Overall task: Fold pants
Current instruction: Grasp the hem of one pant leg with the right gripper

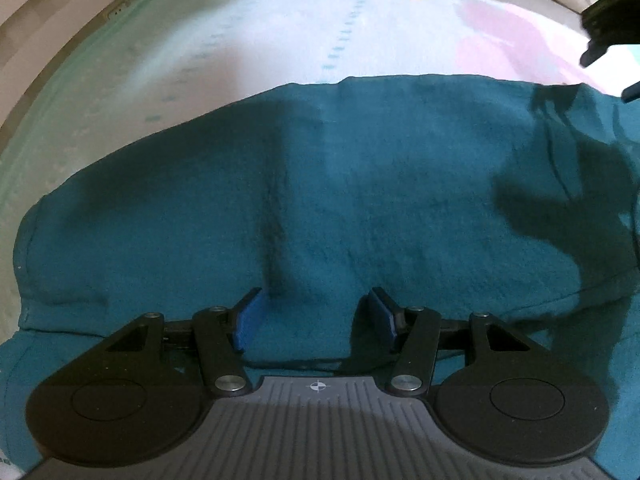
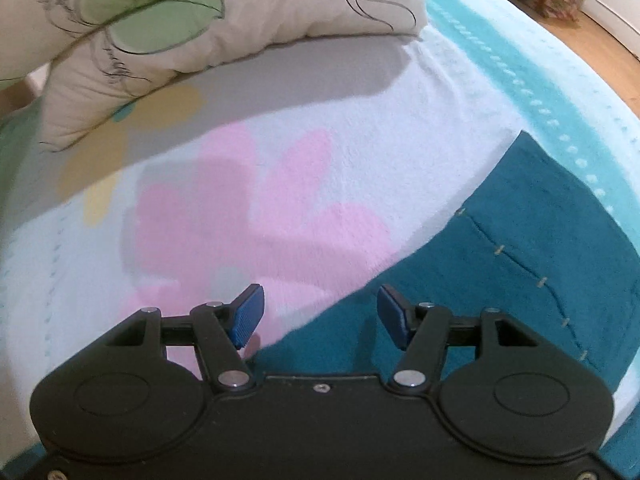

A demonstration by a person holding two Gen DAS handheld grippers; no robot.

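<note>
The teal pants (image 1: 360, 180) lie flat across the bed and fill the middle of the left wrist view. A crease runs down them left of centre. My left gripper (image 1: 316, 312) hangs just above the cloth, open, with nothing pinched between its blue pads (image 1: 250, 316). In the right wrist view the pants (image 2: 520, 248) show a seam with light stitches. Their slanted edge passes under my right gripper (image 2: 320, 312), which is open and holds nothing. Its left pad is over the bedspread and its right pad over the teal cloth.
The bedspread (image 2: 260, 220) is white with pink flowers and a turquoise border (image 2: 520, 60). A folded cream duvet with green leaves (image 2: 200, 20) lies at the back. Wooden floor (image 2: 608, 52) shows past the bed's right edge. A black part of the other tool (image 1: 604, 20) shows at the left view's upper right.
</note>
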